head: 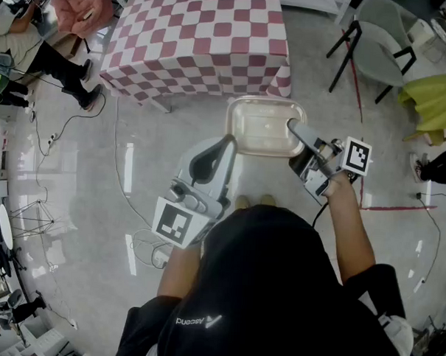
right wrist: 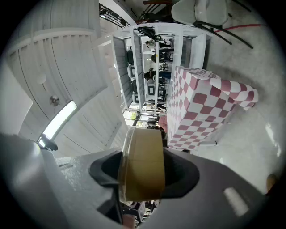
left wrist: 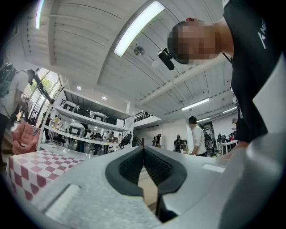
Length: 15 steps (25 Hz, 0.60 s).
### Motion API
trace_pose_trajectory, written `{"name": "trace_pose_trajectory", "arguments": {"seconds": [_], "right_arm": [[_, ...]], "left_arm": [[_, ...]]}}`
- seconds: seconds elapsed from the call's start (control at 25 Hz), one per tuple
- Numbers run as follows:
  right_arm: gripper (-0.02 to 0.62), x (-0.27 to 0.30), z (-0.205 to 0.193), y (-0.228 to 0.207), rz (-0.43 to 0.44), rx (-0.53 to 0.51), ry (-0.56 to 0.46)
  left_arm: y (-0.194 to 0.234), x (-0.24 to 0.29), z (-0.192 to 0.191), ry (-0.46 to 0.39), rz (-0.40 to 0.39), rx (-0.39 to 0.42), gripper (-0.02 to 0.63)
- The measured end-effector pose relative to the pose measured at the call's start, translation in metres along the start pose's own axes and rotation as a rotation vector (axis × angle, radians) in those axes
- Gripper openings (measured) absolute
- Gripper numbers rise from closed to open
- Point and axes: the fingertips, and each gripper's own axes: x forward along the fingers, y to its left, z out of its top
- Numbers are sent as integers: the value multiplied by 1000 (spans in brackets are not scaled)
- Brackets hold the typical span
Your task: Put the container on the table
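A shallow, clear beige plastic container point(head: 263, 127) hangs in the air just short of the table with the red-and-white check cloth point(head: 199, 40). My right gripper point(head: 291, 127) is shut on the container's right rim. In the right gripper view the container's wall point(right wrist: 143, 161) stands edge-on between the dark pads, with the check table point(right wrist: 205, 107) beyond it. My left gripper point(head: 228, 142) sits below the container's left side, shut with nothing in it. In the left gripper view the pads point(left wrist: 143, 152) meet at the tip, and the table's corner point(left wrist: 27, 167) shows at the left.
Grey chairs point(head: 383, 48) and a yellow-green cloth point(head: 436, 102) stand at the right. A seated person point(head: 37, 47) and a pink bag point(head: 83, 9) are left of the table. Cables point(head: 113, 169) trail over the glossy floor, and red tape point(head: 399, 208) marks it at the right.
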Motion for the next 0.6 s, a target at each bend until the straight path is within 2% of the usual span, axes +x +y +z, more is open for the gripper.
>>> {"name": "trace_pose_trajectory", "arguments": {"seconds": [0.44, 0.6], "right_arm": [[219, 24, -13, -5, 5, -1, -4], [219, 36, -11, -10, 6, 0, -30]], "left_arm": [[23, -19, -1, -4, -1, -7, 9], [39, -26, 2, -34, -8, -7, 9]]}}
